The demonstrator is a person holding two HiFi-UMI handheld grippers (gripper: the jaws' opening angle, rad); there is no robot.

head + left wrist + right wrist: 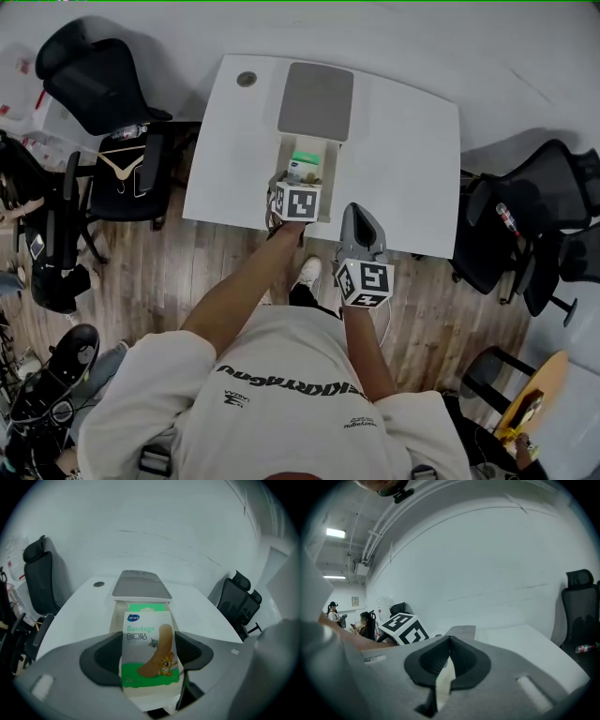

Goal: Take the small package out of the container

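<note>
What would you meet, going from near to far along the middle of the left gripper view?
Left tool, shut on the white-and-green cardboard bandage package → white open container holding a green item → flat grey rectangular panel → white wall.

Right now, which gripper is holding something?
The left gripper: it is shut on the bandage box, while the right gripper is shut on nothing.

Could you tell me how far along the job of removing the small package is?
Done: the left gripper has its jaws shut on the bandage package. In hand: it is held at the open container's near end, not clearly out. Left: lift it clear onto the table. The right gripper is shut, empty.
</note>
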